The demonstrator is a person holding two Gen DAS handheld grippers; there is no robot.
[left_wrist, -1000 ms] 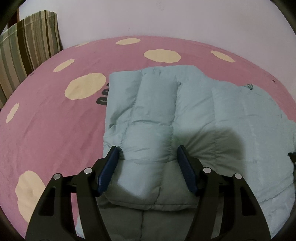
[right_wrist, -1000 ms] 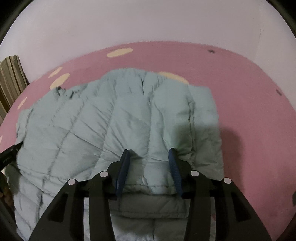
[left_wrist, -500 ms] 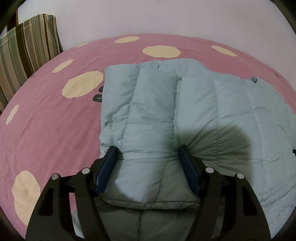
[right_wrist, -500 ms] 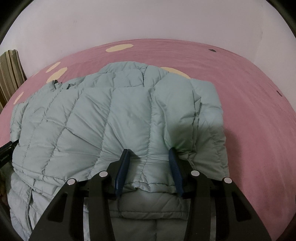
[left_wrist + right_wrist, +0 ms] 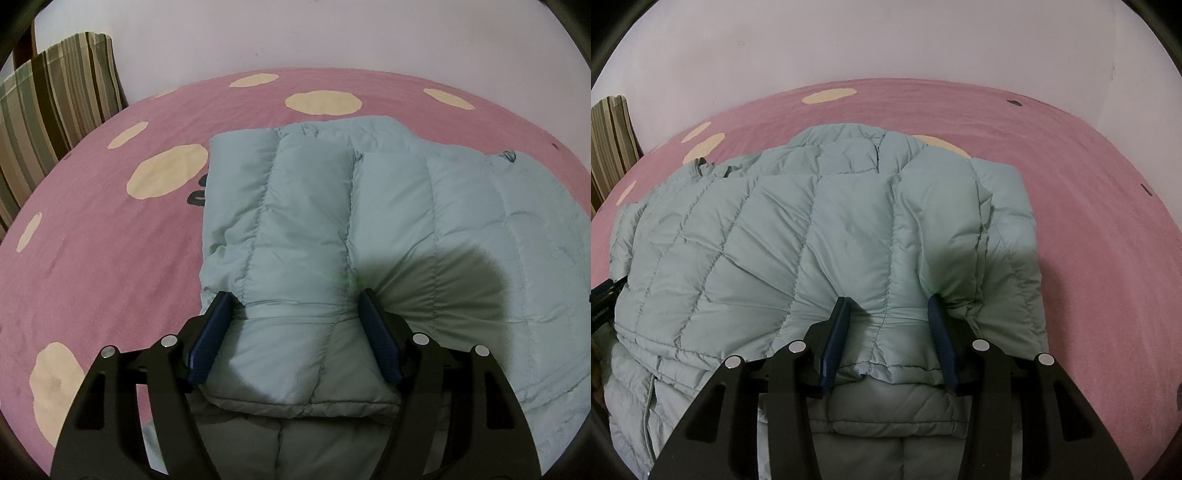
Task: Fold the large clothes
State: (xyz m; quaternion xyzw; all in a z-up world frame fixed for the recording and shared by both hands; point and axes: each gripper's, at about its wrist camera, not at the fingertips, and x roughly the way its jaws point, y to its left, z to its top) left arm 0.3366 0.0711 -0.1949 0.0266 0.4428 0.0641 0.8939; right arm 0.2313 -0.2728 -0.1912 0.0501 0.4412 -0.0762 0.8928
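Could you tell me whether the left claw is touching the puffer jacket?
Touching: the left wrist view shows the left claw with both blue pads pressed into the jacket.

Pale teal quilted jacket (image 5: 369, 221); pink cream-spotted bedspread (image 5: 92, 258); striped pillow (image 5: 48, 110).

Left gripper (image 5: 297, 306) (right gripper (image 5: 889, 308) likewise) clamped.

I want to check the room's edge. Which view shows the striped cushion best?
The left wrist view: the striped cushion stands large at upper left, its stripes clear. The right wrist view shows only a narrow sliver at the left edge.
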